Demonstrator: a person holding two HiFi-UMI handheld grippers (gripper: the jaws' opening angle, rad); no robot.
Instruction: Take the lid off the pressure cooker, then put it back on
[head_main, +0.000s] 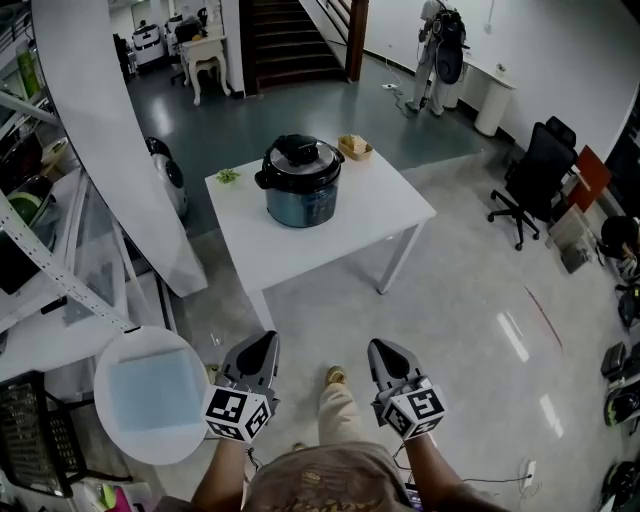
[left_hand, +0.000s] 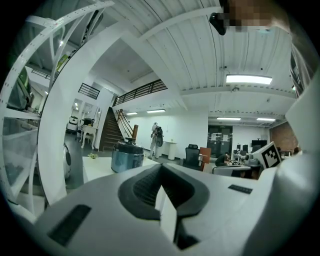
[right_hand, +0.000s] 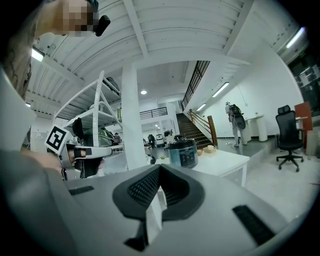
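The pressure cooker (head_main: 303, 182) stands on the white table (head_main: 380, 215), with its black lid (head_main: 300, 152) on top. It is far ahead of both pairs of jaws, well apart from them, so I think the job has not begun. A little basket (head_main: 354, 147) sits past the cooker, farther from the jaws. The left gripper (head_main: 262, 342) and the right gripper (head_main: 385, 350) are held side by side, pointing toward the table. Both pairs of jaws are pressed together with nothing between them. That is likely because nothing is close enough to grab; the person must get nearer first.
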